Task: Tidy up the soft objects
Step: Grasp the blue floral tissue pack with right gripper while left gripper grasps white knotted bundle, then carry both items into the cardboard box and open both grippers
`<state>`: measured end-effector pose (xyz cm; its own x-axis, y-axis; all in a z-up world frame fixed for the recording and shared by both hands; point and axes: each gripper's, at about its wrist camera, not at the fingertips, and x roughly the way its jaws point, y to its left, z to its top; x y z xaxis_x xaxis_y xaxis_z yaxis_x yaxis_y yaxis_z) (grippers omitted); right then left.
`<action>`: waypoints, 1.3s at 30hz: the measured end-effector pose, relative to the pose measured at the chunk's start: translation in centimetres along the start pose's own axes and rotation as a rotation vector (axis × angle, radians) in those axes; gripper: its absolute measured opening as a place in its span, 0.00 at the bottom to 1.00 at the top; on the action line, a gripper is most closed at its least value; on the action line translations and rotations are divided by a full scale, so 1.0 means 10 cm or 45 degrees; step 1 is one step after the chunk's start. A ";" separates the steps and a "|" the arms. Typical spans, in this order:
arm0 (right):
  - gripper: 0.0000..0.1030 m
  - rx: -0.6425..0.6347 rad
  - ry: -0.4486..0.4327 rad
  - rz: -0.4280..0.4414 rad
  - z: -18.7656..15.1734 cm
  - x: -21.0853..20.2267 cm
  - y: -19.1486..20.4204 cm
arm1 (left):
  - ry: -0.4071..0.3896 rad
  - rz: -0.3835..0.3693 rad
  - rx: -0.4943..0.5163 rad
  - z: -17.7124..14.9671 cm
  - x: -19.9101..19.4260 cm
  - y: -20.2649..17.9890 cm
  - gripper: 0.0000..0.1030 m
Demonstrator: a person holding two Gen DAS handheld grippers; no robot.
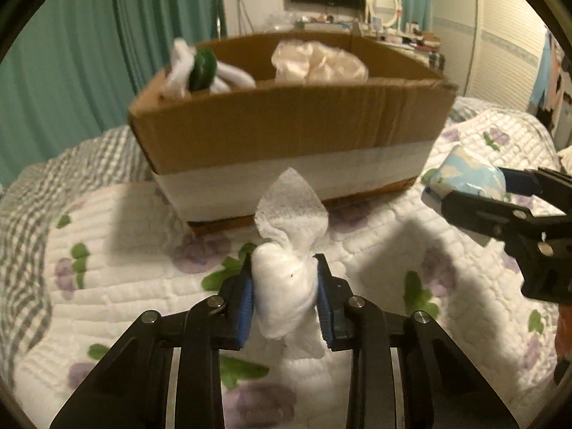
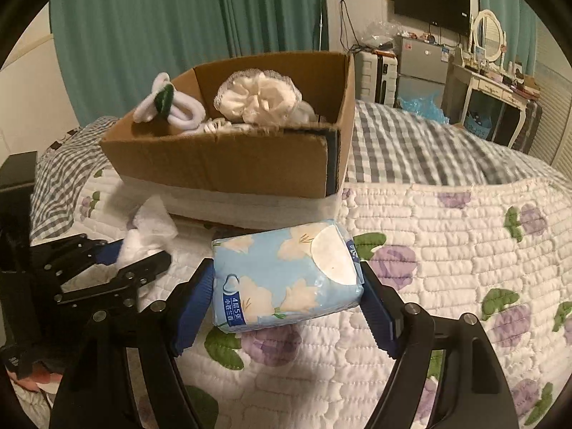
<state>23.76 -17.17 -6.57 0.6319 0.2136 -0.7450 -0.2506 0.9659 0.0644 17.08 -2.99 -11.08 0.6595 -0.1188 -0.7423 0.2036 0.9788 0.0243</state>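
Observation:
My left gripper [image 1: 285, 286] is shut on a crumpled white tissue [image 1: 286, 271] and holds it above the quilt, in front of the cardboard box [image 1: 286, 125]. My right gripper [image 2: 287, 286] is shut on a blue floral tissue pack [image 2: 286, 279], also short of the box [image 2: 228, 164]. The pack and right gripper show at the right of the left wrist view [image 1: 464, 175]. The left gripper with the tissue [image 2: 150, 228] shows at the left of the right wrist view. Inside the box lie a white and green soft toy [image 2: 168, 107] and a white frilly cloth [image 2: 257, 96].
The box stands on a bed with a white quilt printed with purple flowers [image 2: 429, 250] and a grey checked blanket [image 2: 411, 150] behind it. Teal curtains [image 1: 71, 53], a dresser with a mirror [image 2: 489, 35] and a TV lie beyond.

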 end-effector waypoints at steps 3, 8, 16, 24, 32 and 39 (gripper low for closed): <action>0.74 0.018 -0.033 0.019 0.04 -0.18 0.02 | -0.028 0.010 0.010 0.00 -0.22 -0.04 0.28; 0.74 -0.002 -0.102 0.014 0.11 -0.62 0.13 | -0.117 0.022 0.011 0.13 -0.63 -0.07 0.28; 0.74 -0.059 -0.232 0.012 0.28 -1.35 0.32 | -0.334 0.017 0.029 0.32 -1.50 -0.11 0.28; 0.74 -0.121 -0.350 0.004 0.65 -1.86 0.45 | -0.442 0.023 0.030 0.59 -1.96 -0.09 0.28; 0.74 -0.126 -0.407 0.038 1.16 -1.79 0.40 | -0.488 -0.017 0.016 1.06 -1.89 0.04 0.29; 0.74 -0.113 -0.363 0.037 1.59 -1.15 0.23 | -0.436 0.017 0.000 1.49 -1.31 0.20 0.29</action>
<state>27.58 -15.05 12.72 0.8010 0.2852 -0.5263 -0.3267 0.9450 0.0149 19.62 -2.00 8.62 0.8668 -0.1551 -0.4739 0.1934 0.9806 0.0328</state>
